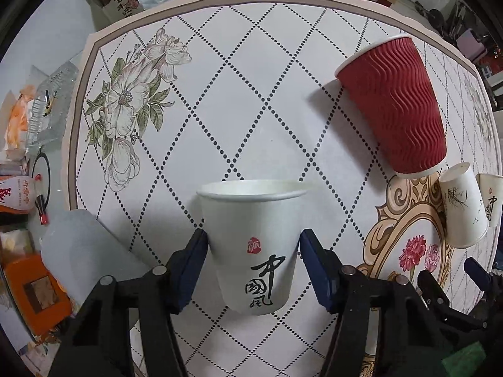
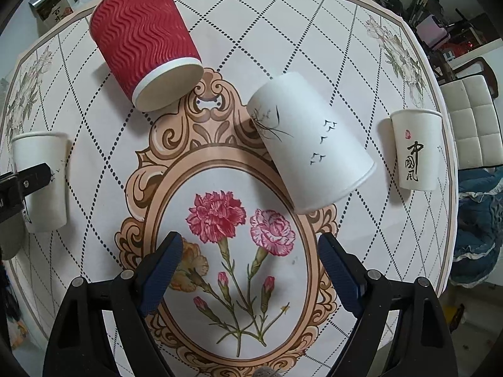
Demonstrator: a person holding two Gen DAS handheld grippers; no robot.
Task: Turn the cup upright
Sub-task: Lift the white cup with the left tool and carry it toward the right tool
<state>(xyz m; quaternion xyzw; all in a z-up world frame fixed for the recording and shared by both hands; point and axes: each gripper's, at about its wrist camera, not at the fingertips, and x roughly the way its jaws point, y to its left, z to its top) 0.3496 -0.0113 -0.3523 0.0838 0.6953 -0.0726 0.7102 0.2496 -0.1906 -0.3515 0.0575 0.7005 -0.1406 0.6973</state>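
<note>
My left gripper point(image 1: 253, 242) is shut on a white paper cup with black calligraphy point(image 1: 251, 245), held upright with its rim up; it also shows at the left edge of the right wrist view point(image 2: 42, 182). A red rippled cup point(image 2: 144, 40) lies on its side at the back left, base towards me, and shows in the left wrist view point(image 1: 396, 106). A white cup with bird drawings point(image 2: 311, 144) lies on its side ahead of my right gripper point(image 2: 250, 251), which is open and empty above the flower print. Another calligraphy cup point(image 2: 416, 149) stands upright at the right.
The round table has a printed cloth point(image 2: 239, 15) with a diamond pattern. Boxes and bottles point(image 1: 25, 194) crowd the left beyond the cloth's edge. A white chair point(image 2: 471, 119) stands at the right. A translucent cup shape point(image 1: 81, 251) sits beside my left fingers.
</note>
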